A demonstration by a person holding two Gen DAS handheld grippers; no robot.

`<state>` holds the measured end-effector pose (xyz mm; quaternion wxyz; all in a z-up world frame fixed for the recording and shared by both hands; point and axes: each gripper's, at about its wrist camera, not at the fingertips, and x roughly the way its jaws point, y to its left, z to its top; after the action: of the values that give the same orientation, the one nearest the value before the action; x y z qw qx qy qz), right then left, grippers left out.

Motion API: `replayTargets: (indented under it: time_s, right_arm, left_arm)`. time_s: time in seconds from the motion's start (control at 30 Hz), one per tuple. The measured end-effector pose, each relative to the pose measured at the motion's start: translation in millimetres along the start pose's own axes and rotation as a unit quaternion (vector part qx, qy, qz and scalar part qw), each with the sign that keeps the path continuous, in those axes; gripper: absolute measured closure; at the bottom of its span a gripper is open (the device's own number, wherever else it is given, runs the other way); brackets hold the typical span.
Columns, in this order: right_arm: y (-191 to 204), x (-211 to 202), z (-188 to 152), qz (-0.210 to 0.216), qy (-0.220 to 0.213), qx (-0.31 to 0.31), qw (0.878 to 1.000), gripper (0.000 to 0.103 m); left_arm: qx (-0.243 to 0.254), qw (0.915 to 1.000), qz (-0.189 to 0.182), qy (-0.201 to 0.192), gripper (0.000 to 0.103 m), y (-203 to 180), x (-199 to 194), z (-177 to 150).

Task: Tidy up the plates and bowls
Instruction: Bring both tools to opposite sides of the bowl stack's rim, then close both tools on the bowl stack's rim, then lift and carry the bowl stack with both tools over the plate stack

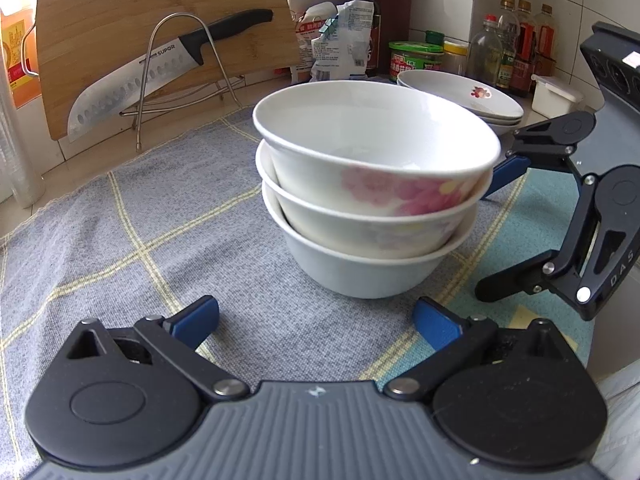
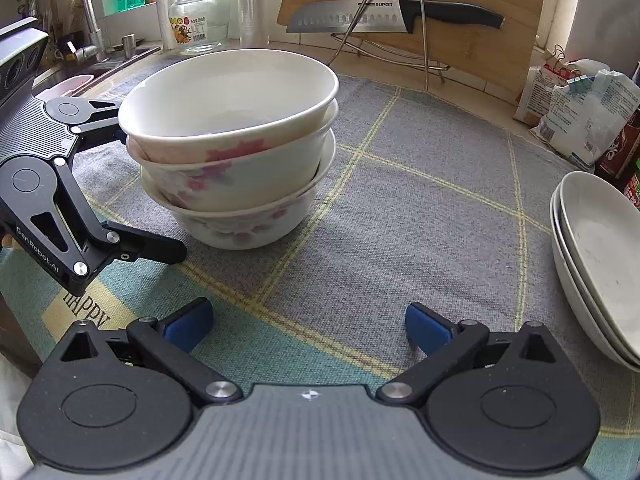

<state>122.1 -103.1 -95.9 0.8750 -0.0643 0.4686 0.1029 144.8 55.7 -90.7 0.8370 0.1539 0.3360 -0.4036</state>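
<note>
A stack of three white bowls with pink flowers (image 1: 372, 196) stands on the checked cloth; it also shows in the right wrist view (image 2: 232, 148). The top bowl sits tilted. A stack of shallow white plates (image 1: 464, 96) lies behind it, and shows at the right edge of the right wrist view (image 2: 596, 256). My left gripper (image 1: 316, 320) is open and empty, just in front of the bowls. My right gripper (image 2: 308, 324) is open and empty, short of the bowls. Each gripper shows in the other's view, the right (image 1: 516, 224) and the left (image 2: 132, 184), beside the bowl stack.
A cutting board with a knife on a wire rack (image 1: 160, 60) leans at the back. Bottles and jars (image 1: 516, 48), bagged goods (image 1: 340, 40) and a white box (image 1: 556, 96) line the wall. A sink and faucet (image 2: 80, 32) and a glass jar (image 2: 200, 16) are at the back left.
</note>
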Motion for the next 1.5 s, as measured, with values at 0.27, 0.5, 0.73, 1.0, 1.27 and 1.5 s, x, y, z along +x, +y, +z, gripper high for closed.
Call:
replayTargets:
  time_s: [0.27,0.5,0.73,1.0,1.27,1.5]
  right_arm:
    - [-4,0,8,0.036,0.016,-0.063,0.997,0.000]
    - [-9,0,27,0.075,-0.021,-0.148,0.986,0.000]
    - [-5,11,45,0.114,-0.025,-0.213,0.970,0.000]
    - [-1,15,61,0.140,-0.016,-0.247,0.959,0.011]
    - [-1,19,66,0.158,-0.001,-0.266,0.951,0.014]
    - [-4,21,68,0.175,0.013,-0.266,0.948,0.014]
  left_arm:
    - [0.000,0.9995,0.002,0.030,0.001,0,2,3]
    - [0.078,0.9954,-0.044,0.036,0.003,-6,-3,14]
    - [0.144,0.9848,-0.083,0.048,0.017,-7,9,22]
    - [0.169,0.9760,-0.128,0.052,0.023,2,13,34]
    - [0.175,0.9688,-0.165,0.062,0.023,12,19,41]
    - [0.175,0.9631,-0.193,0.069,0.022,17,26,44]
